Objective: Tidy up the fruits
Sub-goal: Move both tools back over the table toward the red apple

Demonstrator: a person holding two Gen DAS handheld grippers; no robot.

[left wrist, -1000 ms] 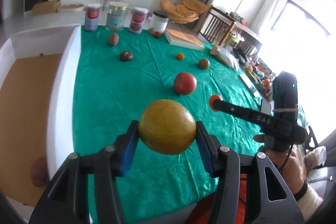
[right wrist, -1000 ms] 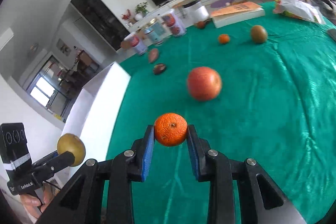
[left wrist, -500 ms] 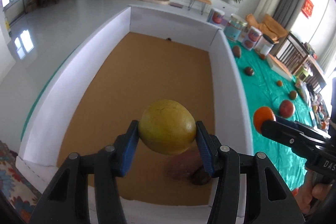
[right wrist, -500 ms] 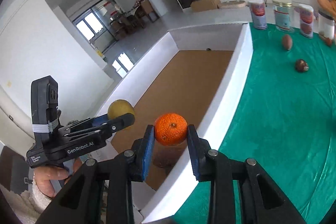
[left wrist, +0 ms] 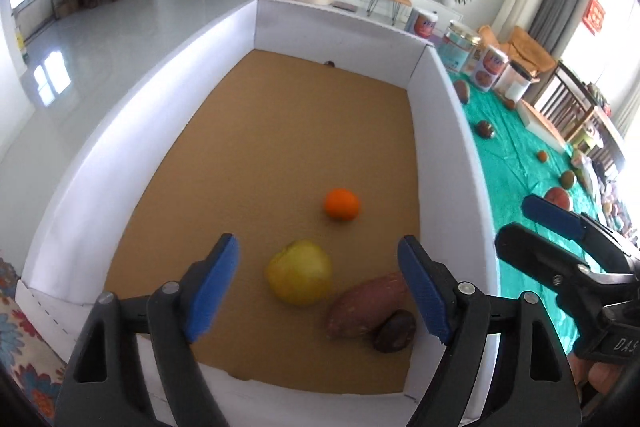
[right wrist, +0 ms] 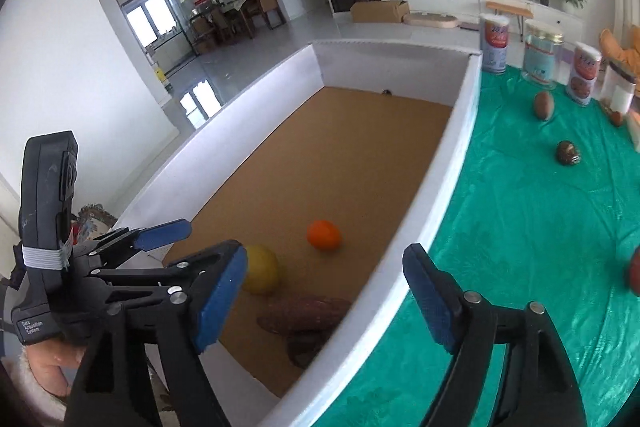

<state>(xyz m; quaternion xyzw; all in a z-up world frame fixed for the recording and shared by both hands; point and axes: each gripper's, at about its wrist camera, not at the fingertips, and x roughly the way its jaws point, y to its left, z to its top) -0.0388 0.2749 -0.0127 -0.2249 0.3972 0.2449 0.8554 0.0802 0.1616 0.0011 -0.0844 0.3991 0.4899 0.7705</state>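
We find both grippers over the box [left wrist: 448, 115], each with jaws that have just been opening and nothing between them. The left gripper [left wrist: 318, 287] stands wide above the yellow fruit [left wrist: 299, 273], which lies on the brown floor of the box. The right gripper [right wrist: 326, 301] stands wide at the box's near wall; the orange [left wrist: 341, 203] lies further in, apart from the yellow fruit. A sweet potato [left wrist: 366, 305] and a dark fruit [left wrist: 394, 331] lie in the near corner, touching each other, just beside the yellow fruit.

In our judgement this deposit is done, and fruit remains on the green cloth [right wrist: 540, 227]: a red one [left wrist: 558, 197], a dark one [right wrist: 568, 153], a brown one [right wrist: 544, 105] and smaller pieces further off.

Risks noted:
- Both round fruits may roll on the flat floor, and the yellow one could knock the sweet potato.
- The two grippers sit close together; pulling back at once could clash their fingers.
- The right gripper is near the white wall and could catch its rim on withdrawal.
- Round fruit on the cloth may roll off if nudged before the pads close.
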